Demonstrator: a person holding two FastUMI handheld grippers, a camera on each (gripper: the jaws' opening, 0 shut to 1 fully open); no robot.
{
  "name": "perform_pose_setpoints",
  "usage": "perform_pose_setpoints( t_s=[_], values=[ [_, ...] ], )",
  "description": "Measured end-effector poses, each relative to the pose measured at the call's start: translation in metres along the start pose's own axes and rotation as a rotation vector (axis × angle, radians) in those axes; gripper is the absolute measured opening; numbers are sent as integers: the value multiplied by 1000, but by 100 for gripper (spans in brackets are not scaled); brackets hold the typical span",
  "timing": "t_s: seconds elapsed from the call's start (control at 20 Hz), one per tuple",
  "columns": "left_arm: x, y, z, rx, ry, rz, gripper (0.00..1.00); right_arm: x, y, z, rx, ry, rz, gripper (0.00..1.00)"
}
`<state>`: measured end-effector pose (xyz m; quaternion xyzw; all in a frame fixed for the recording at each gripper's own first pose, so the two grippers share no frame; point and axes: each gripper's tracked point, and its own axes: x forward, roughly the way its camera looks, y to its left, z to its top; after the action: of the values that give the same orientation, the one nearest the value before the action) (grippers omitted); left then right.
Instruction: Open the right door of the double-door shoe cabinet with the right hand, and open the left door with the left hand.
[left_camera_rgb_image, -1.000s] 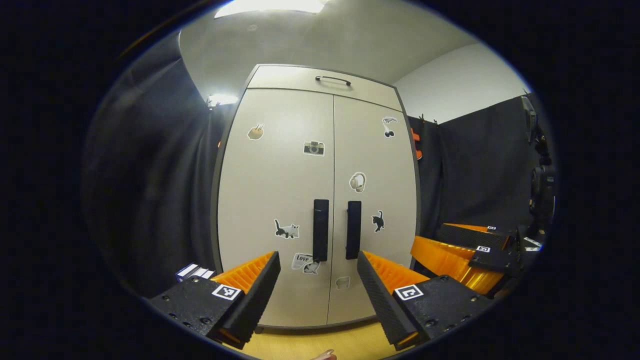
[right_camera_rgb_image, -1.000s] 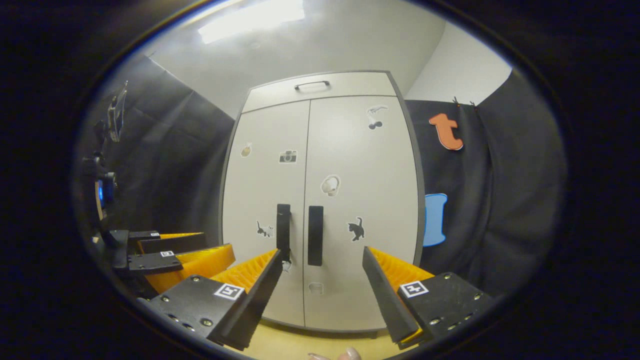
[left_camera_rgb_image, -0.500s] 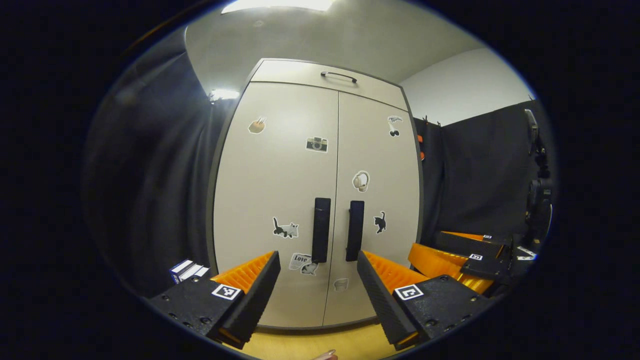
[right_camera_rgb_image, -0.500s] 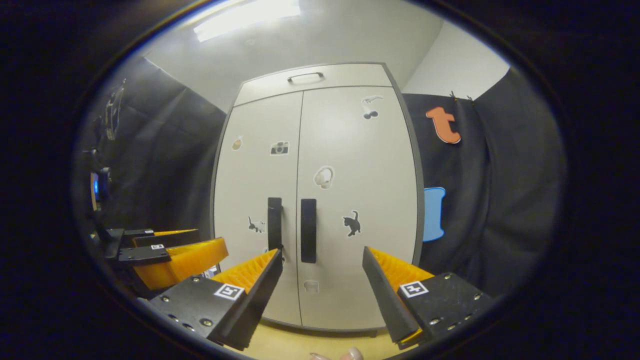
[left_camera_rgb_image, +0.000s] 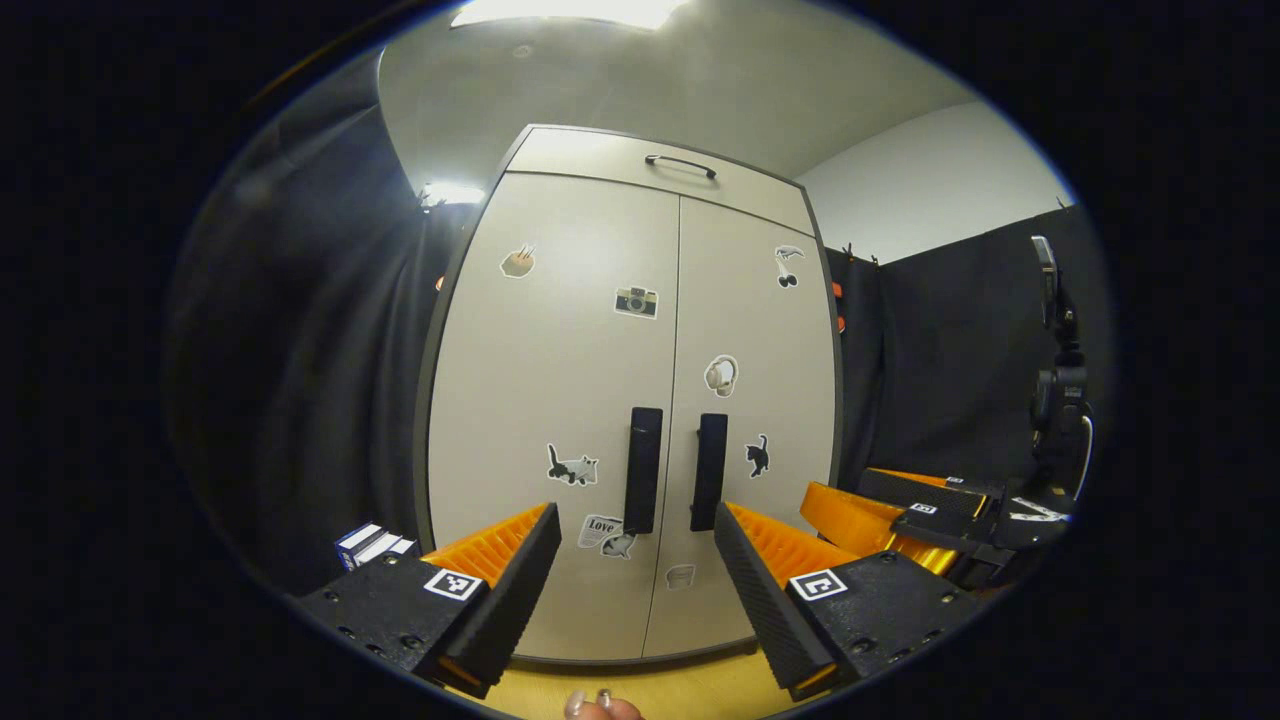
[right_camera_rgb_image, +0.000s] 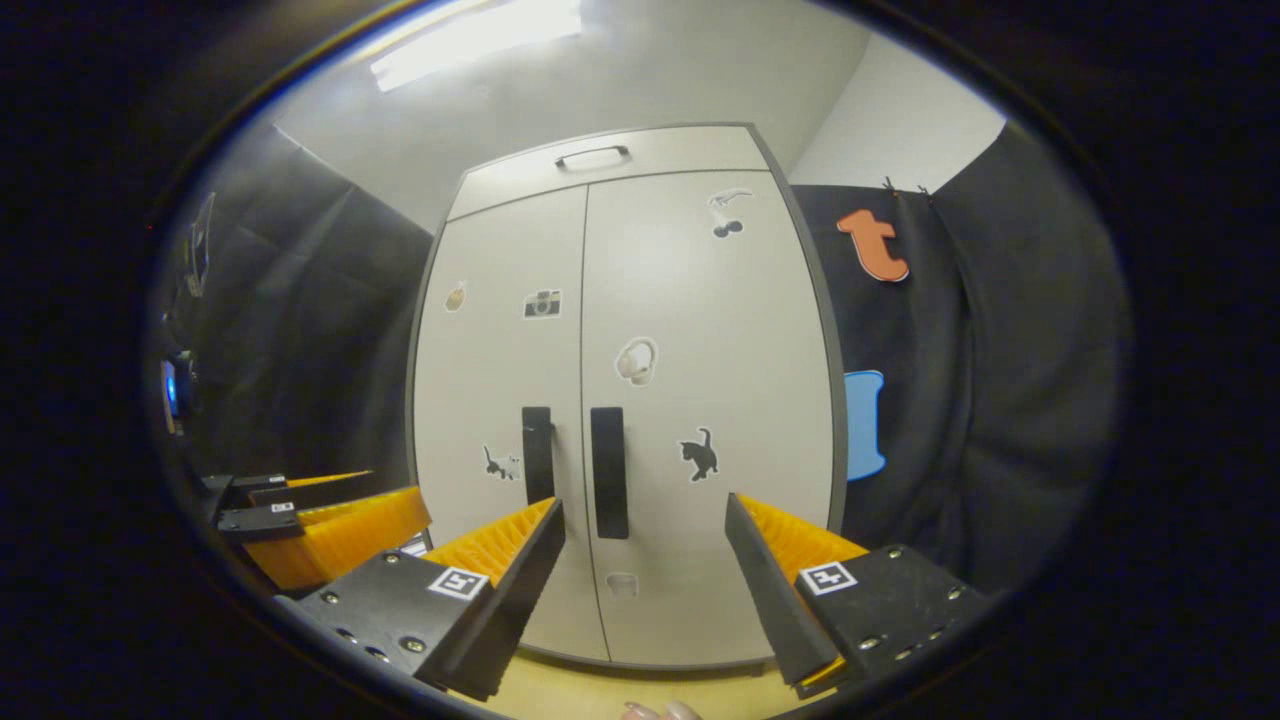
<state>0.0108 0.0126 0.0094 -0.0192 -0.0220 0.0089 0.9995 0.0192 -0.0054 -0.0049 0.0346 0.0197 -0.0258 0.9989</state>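
Left gripper: fingers spread wide apart, nothing between them, held off the tall off-white double-door shoe cabinet. Straight ahead of the gap, beyond the fingertips, stand the two black vertical bar handles, side by side at the door seam. The left door handle sits just left of the gap's centre line, the right door handle just inside the right-hand fingertip. Both doors closed, flush. Small stickers scattered over both panels; a cat sticker lies above the left-hand finger. A top panel with a thin dark handle caps the cabinet, far above the claw.

Right gripper: fingers likewise wide apart, empty, short of the cabinet. The right door handle is ahead, nearer its left-hand finger; the left door handle is right above that finger's tip. Right gripper also visible off to the right in left gripper view; left gripper off to the left in right gripper view.

Light wooden floor under the claw. A fingertip of the holding hand at the lower edge.
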Motion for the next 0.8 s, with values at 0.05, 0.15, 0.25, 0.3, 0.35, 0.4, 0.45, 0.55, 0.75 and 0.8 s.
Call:
perform_pose_setpoints(
  t_s=[0.05,0.15,0.25,0.3,0.35,0.4,0.45,0.55,0.75,0.8],
  values=[
    [0,2,1,4,-3,2,96,2,1,-1,-5,5,5,97],
    [-1,5,1,-1,-5,-3,96,10,2,-5,-25,17,8,97],
    [-2,9,0,-3,-2,-3,96,20,3,-7,-31,17,0,95],
    [-3,10,-1,2,1,-6,96,26,5,-8,-23,17,-5,98],
    [-3,13,-3,7,10,-10,96,32,8,-9,-16,19,-2,97],
    [-3,15,-6,10,18,-11,96,38,9,-10,-11,24,-4,97],
    [-3,18,-7,11,25,-11,96,42,9,-12,-8,29,-11,97],
    [-5,23,-9,14,34,-12,99,52,10,-13,-5,20,-26,95],
    [-4,35,-12,23,40,-14,96,72,8,-17,-59,11,-52,97],
    [-3,34,-13,23,41,-28,96,75,8,-19,-65,17,-54,97]
  ],
)
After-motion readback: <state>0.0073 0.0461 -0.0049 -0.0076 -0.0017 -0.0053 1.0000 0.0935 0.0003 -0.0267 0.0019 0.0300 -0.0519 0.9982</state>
